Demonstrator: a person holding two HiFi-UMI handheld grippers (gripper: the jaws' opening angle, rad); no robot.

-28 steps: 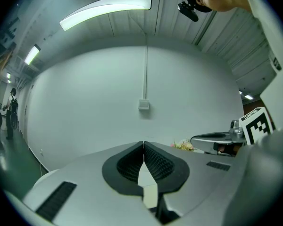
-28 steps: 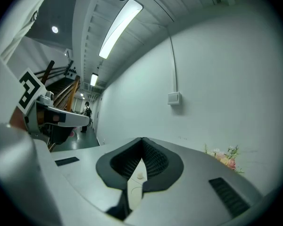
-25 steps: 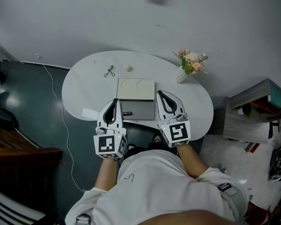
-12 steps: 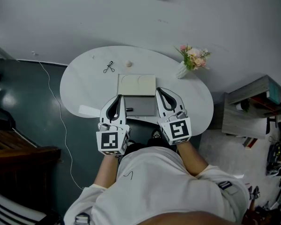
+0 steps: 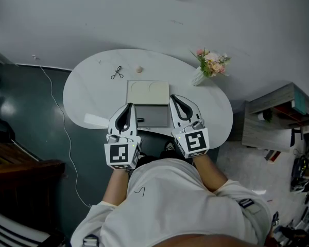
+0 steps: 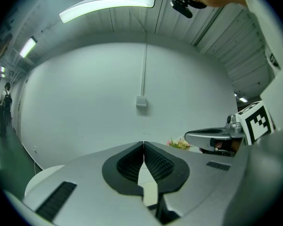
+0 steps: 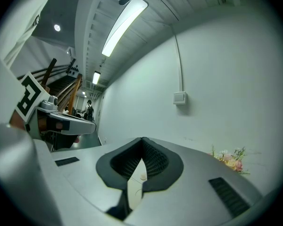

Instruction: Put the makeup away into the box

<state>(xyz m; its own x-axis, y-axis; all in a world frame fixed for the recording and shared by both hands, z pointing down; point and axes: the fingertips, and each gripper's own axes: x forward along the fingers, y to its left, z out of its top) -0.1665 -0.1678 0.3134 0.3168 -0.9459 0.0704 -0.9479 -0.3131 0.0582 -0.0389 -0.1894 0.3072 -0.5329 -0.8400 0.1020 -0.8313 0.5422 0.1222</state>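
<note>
The box is lying open and flat near the front edge of the table. Its cream half, with two round hollows, is sitting toward the wall and its grey half nearer. A small dark tube is lying in the grey half near its left side. An eyelash curler and a small beige puff are lying apart on the table beyond the box.

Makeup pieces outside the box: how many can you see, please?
2: a curler far left on the table, a small round piece right of it, beyond the box. Others may be hidden.
</note>
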